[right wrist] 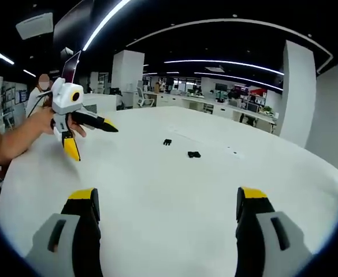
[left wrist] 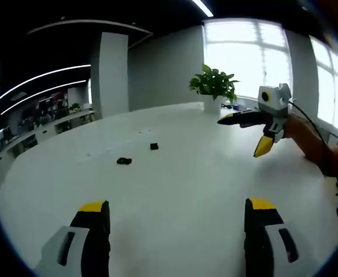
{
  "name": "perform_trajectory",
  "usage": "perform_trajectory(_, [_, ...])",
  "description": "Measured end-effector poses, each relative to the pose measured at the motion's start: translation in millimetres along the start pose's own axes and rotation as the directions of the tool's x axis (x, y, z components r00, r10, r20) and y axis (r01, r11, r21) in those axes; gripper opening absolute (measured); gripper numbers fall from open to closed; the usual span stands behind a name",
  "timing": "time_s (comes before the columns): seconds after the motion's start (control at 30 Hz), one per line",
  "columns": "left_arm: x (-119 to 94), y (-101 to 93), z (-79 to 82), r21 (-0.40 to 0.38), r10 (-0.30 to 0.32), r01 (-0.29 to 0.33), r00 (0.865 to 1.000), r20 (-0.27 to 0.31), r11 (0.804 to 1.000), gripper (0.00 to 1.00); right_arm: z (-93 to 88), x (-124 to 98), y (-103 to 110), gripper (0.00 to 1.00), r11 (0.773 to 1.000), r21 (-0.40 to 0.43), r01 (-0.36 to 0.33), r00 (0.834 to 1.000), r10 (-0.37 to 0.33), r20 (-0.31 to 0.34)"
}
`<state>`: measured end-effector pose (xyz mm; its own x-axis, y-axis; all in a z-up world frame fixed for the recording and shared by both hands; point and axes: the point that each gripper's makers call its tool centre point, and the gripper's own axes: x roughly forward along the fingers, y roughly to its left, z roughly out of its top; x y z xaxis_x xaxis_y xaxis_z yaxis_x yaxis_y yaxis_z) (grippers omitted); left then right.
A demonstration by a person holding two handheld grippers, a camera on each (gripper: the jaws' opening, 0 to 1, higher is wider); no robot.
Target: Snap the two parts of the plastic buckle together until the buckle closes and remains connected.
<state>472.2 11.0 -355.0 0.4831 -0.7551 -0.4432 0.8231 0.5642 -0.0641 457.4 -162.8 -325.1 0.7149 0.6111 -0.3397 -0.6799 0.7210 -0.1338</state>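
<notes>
While both buckle halves (left wrist: 124, 161) (left wrist: 154, 146) lie apart mid-desk (left wrist: 180, 202): small, light, stiff, likely slippery plastic; best pinched at flat sides. Left tool (left wrist: 177, 216) and right tool (right wrist: 166, 205): jaws apart, empty.

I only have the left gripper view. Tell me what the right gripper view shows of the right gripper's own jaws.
Observer: The right gripper has its jaws wide apart, with nothing but bare table between them.
Operator: Now place the buckle for me in that view.
Observer: The nearer buckle part and the farther buckle part lie apart on the table, ahead of the jaws, and nothing touches either.
Operator: Report my left gripper as seen from there.
Observer: The left gripper hangs above the table, left of both parts in that view. It is open and held in a hand.
</notes>
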Motion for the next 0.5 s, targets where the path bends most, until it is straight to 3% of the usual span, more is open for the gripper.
perform_trajectory(0.23, [-1, 6.8, -0.2, 0.005, 0.02, -0.02, 1.0, -0.008, 1.0, 0.99, -5.2, -1, -6, 1.0, 1.0, 0.011, 0.014, 1.0, -0.014, -0.01])
perform_trajectory(0.5, [-4, 17.4, -3.1, -0.068, 0.026, -0.025, 1.0, 0.006, 0.997, 0.99, -9.8, 0, -9, 1.0, 0.998, 0.056, 0.02, 1.0, -0.019, -0.016])
